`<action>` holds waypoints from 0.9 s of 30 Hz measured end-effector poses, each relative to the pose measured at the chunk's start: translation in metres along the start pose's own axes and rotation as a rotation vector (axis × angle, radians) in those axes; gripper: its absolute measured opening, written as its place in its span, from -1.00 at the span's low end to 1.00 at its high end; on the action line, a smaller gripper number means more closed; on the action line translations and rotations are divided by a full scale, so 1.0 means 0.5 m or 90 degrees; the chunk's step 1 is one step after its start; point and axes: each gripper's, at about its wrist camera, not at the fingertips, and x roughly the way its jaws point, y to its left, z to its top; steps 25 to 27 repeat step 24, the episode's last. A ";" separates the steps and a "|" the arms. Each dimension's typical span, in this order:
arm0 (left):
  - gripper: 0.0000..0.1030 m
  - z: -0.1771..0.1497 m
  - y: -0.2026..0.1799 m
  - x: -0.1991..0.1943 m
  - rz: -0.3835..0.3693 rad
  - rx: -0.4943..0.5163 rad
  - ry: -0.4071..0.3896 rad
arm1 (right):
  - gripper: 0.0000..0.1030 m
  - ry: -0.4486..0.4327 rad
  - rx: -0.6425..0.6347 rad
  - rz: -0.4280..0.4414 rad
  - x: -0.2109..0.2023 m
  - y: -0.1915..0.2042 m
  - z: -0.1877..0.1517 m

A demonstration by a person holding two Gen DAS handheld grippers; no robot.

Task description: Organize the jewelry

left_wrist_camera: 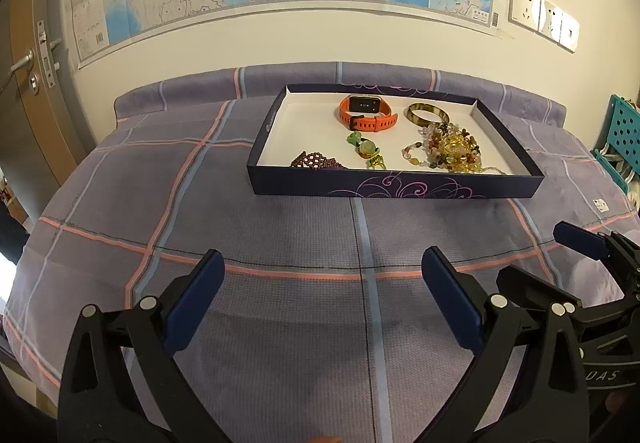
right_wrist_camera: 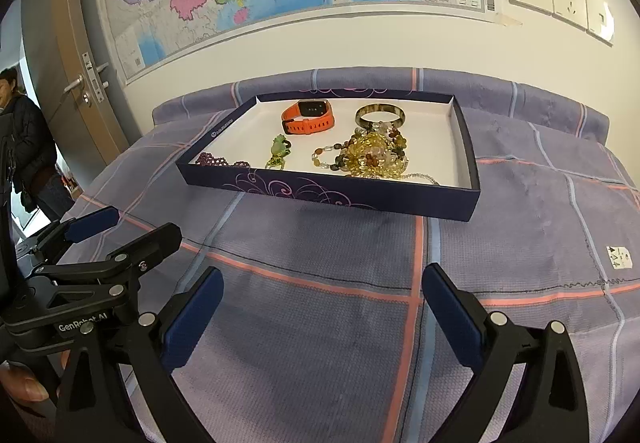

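1. While the left gripper point(left_wrist_camera: 322, 275) hangs low over the plaid bedspread point(left_wrist_camera: 280, 243), its jaws stand wide apart with nothing between them. In the left wrist view the shallow navy box lid point(left_wrist_camera: 396, 189) sits well ahead on the bed, near the wall. All the jewelry in sight lies inside it: an orange smartwatch point(left_wrist_camera: 366, 113) at the back, a dark-green bangle point(left_wrist_camera: 428, 114) just beside it to the right, a jade charm with a turquoise piece point(left_wrist_camera: 366, 149) in the middle, a maroon beaded piece point(left_wrist_camera: 316, 161) against the front wall, and a heap of mixed bead strands point(left_wrist_camera: 452, 149) toward the right. The right gripper point(left_wrist_camera: 580, 243) shows at the edge, also clear of the box.

2. Right wrist view: right gripper point(right_wrist_camera: 322, 279) likewise spread wide, empty, over bare bedspread point(right_wrist_camera: 320, 323). Left gripper point(right_wrist_camera: 96, 227) at lower left, part of a hand point(right_wrist_camera: 24, 383) under it. Same box lid point(right_wrist_camera: 328, 195), same five items: smartwatch point(right_wrist_camera: 310, 117), bangle point(right_wrist_camera: 380, 114), jade charm point(right_wrist_camera: 280, 149), maroon piece point(right_wrist_camera: 218, 161), bead heap point(right_wrist_camera: 372, 157). Nothing lies loose on the cloth. A bystander point(right_wrist_camera: 24, 139) stands by the open door.

3. Judgement: gathering looks complete, since no piece sits outside the lid. What may remain is tidying within it; the bead strands are tangled together and touch the bangle. If collection alone was meant, the task reads as finished or nearly so.
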 end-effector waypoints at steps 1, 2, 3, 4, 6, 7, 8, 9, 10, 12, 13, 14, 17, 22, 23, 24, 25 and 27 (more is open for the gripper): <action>0.89 0.000 0.000 0.000 0.001 0.001 0.000 | 0.87 0.001 0.000 0.000 0.000 -0.001 -0.001; 0.89 0.000 0.000 0.001 0.001 0.001 0.001 | 0.87 0.001 0.000 0.000 0.001 0.000 -0.001; 0.89 0.000 0.000 0.002 0.000 0.001 0.002 | 0.87 0.001 0.000 0.001 0.001 0.000 -0.001; 0.89 0.000 0.000 0.001 0.001 0.002 0.000 | 0.87 0.001 0.000 0.000 0.001 0.000 -0.001; 0.89 0.001 0.000 0.001 0.003 0.005 -0.002 | 0.87 0.000 0.000 0.000 0.001 -0.001 -0.001; 0.89 0.001 -0.001 0.002 0.003 0.005 -0.001 | 0.87 0.000 0.001 0.001 0.001 -0.001 0.000; 0.89 0.002 -0.001 0.002 0.003 0.004 -0.002 | 0.87 -0.001 0.001 0.000 0.001 -0.001 0.000; 0.89 0.002 -0.001 0.002 0.001 0.004 -0.003 | 0.87 -0.002 0.001 0.000 0.001 -0.001 -0.001; 0.89 0.002 -0.002 0.002 0.001 0.005 -0.004 | 0.87 -0.002 0.001 -0.001 0.002 -0.001 0.000; 0.89 0.001 -0.004 0.000 0.003 0.009 -0.008 | 0.87 -0.004 0.001 -0.002 0.002 -0.002 0.000; 0.89 0.001 -0.006 -0.001 0.006 0.011 -0.011 | 0.87 -0.005 0.001 -0.003 0.001 -0.002 -0.001; 0.89 0.001 -0.007 -0.002 0.008 0.013 -0.012 | 0.87 -0.005 0.001 -0.003 0.001 -0.002 0.000; 0.89 0.002 -0.008 -0.001 0.006 0.012 -0.009 | 0.87 -0.007 0.002 -0.003 -0.002 -0.003 -0.001; 0.89 -0.001 -0.005 0.011 -0.013 -0.007 0.017 | 0.87 -0.002 0.001 -0.005 -0.003 -0.003 -0.005; 0.89 -0.003 -0.005 0.014 -0.018 -0.009 0.022 | 0.87 0.001 -0.001 -0.005 -0.003 -0.004 -0.006; 0.89 -0.005 -0.006 0.018 -0.020 -0.011 0.027 | 0.87 0.003 -0.001 -0.005 -0.003 -0.006 -0.007; 0.89 -0.005 -0.006 0.018 -0.020 -0.011 0.027 | 0.87 0.003 -0.001 -0.005 -0.003 -0.006 -0.007; 0.89 -0.005 -0.006 0.018 -0.020 -0.011 0.027 | 0.87 0.003 -0.001 -0.005 -0.003 -0.006 -0.007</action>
